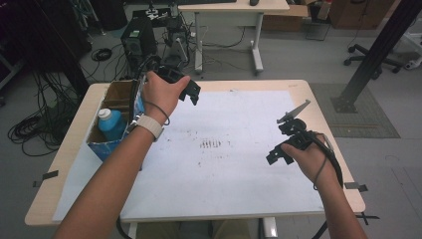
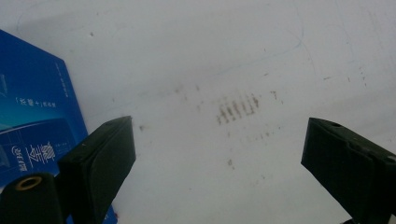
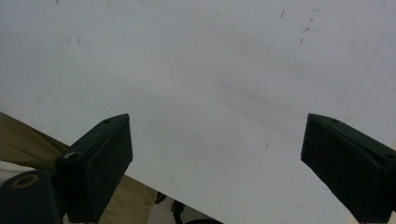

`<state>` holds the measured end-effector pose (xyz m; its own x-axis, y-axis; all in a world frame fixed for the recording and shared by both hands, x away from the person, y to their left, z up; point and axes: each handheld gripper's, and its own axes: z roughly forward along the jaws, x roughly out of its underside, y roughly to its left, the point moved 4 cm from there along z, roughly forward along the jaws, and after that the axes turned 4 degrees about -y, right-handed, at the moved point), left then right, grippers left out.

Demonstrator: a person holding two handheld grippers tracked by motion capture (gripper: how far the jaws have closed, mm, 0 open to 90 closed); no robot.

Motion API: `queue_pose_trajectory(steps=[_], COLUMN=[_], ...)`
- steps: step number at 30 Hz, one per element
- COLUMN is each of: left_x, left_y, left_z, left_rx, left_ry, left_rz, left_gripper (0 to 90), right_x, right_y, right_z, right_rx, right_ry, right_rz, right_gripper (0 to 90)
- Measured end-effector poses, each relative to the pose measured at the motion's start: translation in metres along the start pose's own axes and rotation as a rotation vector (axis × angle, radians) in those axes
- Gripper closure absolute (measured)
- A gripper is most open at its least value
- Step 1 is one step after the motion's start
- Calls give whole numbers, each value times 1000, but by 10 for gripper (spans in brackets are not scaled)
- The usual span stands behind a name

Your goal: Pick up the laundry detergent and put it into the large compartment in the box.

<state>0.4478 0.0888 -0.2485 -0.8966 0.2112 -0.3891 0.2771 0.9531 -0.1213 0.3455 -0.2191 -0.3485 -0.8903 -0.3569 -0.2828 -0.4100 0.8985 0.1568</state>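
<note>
Box [image 1: 115, 102]: open cardboard carton with blue sides, at 9 o'clock on the table; a blue bottle [image 1: 110, 123] stands inside.
Left gripper [image 1: 191, 92]: I hold it at 11 o'clock, just beside the box, jaws spread wide, nothing between them.
Sheet [image 1: 224, 164]: white, smudged at centre.
Right gripper [image 1: 276, 155]: at 3 o'clock, jaws released, empty.
Step, my guess: reaching for the bottle; I'd come straight down over its cap, clear of the carton walls.

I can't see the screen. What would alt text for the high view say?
A person's two forearms reach over a table covered with white paper, each hand holding a black gripper: the left gripper hangs beside an open cardboard box holding a blue bottle, the right gripper over the paper's right side.
</note>
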Motion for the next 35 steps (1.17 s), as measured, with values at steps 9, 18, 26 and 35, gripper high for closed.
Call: queue_pose_trajectory(steps=[9, 18, 26, 35], left_x=[0, 0, 1, 1], left_y=[1, 1, 1, 2], left_z=[-1, 0, 0, 0], left_rx=[4, 2, 4, 10], left_ry=[-6, -5, 0, -5], left_rz=[-4, -4, -1, -4], left_gripper=[100, 100, 100, 99], right_x=[-1, 1, 2, 1], right_y=[-1, -2, -2, -2], right_z=[1, 2, 2, 2], right_rx=[-3, -5, -7, -5], right_ry=[-1, -2, -6, -7], right_rz=[-3, -5, -2, -10], right_gripper=[89, 89, 88, 88])
